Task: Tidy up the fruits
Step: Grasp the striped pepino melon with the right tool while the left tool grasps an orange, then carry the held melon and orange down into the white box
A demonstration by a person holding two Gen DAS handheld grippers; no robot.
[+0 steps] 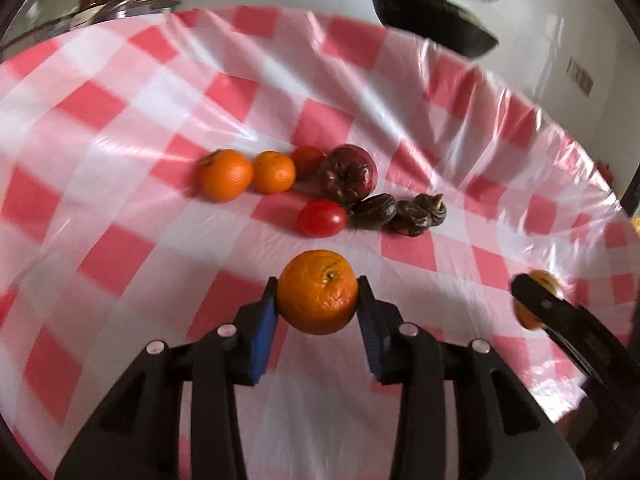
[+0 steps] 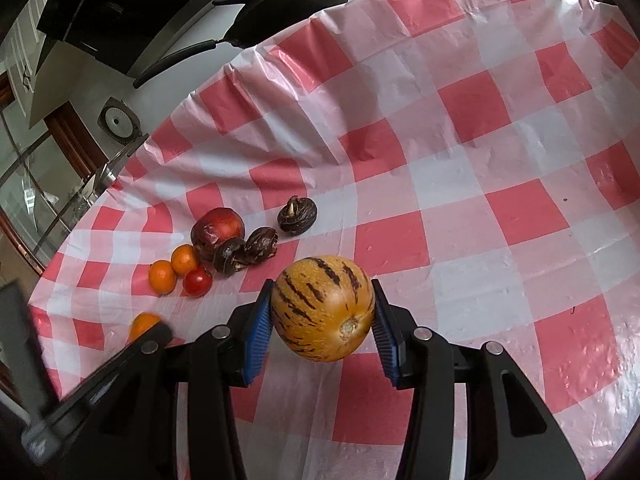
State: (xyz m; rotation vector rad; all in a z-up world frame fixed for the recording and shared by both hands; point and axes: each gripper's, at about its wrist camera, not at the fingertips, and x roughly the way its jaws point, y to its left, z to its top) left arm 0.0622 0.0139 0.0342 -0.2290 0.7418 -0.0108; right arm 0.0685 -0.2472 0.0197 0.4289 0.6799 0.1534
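**Most fruit gathered, two pieces in the air**

Well along, by the look of the layout. Grouped already near the middle of the checked surface: two mandarins touching side by side, a cherry tomato just in front, a second red tomato partly hidden behind, a dark red apple-like fruit beside them, and three wrinkled dark passion fruits. From the right wrist view, two of those dark fruits touching, the third a little apart.

Not yet placed: an orange, clamped between the blue pads of the left gripper, stem end toward the camera, short of the cluster and apparently clear of the cloth, though hard to confirm. Likewise a striped yellow pepino melon, gripped by the right gripper at its widest part, off to the side of the group near the passion fruits.

Probable remainder: orange down next to the mandarins, melon down beside the dark fruits. No bowl or tray visible, so sorting by kind on the cloth seems the aim; unclear whether the stray passion fruit needs closing up.
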